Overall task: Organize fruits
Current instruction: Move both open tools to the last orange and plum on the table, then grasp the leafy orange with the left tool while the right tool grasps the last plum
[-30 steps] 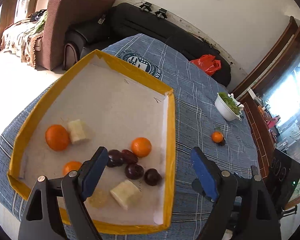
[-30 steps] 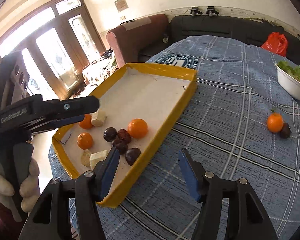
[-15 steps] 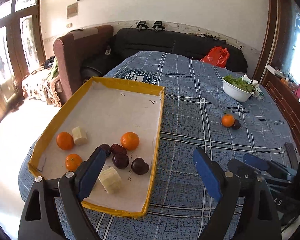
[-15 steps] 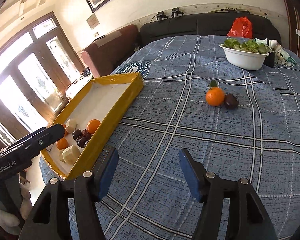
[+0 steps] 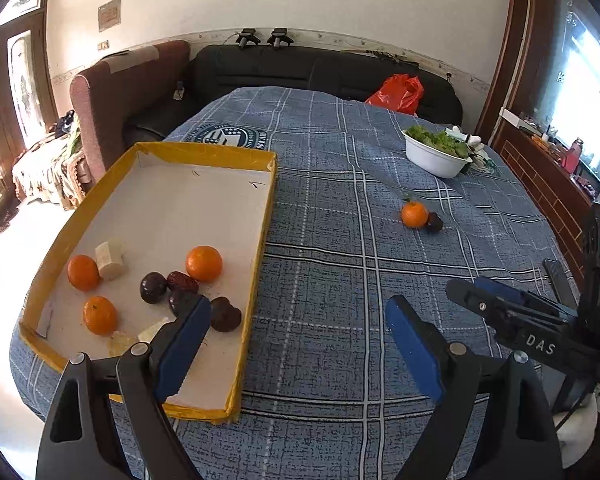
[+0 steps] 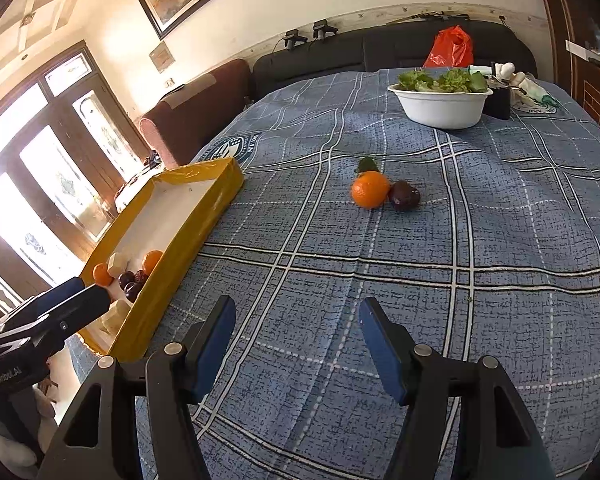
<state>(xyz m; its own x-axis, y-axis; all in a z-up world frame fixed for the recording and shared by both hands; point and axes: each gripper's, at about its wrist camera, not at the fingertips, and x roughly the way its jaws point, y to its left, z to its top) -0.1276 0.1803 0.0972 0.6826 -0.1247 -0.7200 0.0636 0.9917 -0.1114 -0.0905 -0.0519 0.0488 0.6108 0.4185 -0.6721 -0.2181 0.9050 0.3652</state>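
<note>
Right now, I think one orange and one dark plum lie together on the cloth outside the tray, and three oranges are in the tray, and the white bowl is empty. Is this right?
Not quite: the bowl is not empty, it holds green leaves; the right wrist view shows this. The rest stands: the orange and plum lie together on the cloth, and three oranges are in the tray.

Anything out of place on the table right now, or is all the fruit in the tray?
Two pieces are stray: an orange and a dark fruit lie touching on the tablecloth, well outside the yellow-rimmed tray that holds the other fruit. Nothing looks spilled or damaged.
</note>
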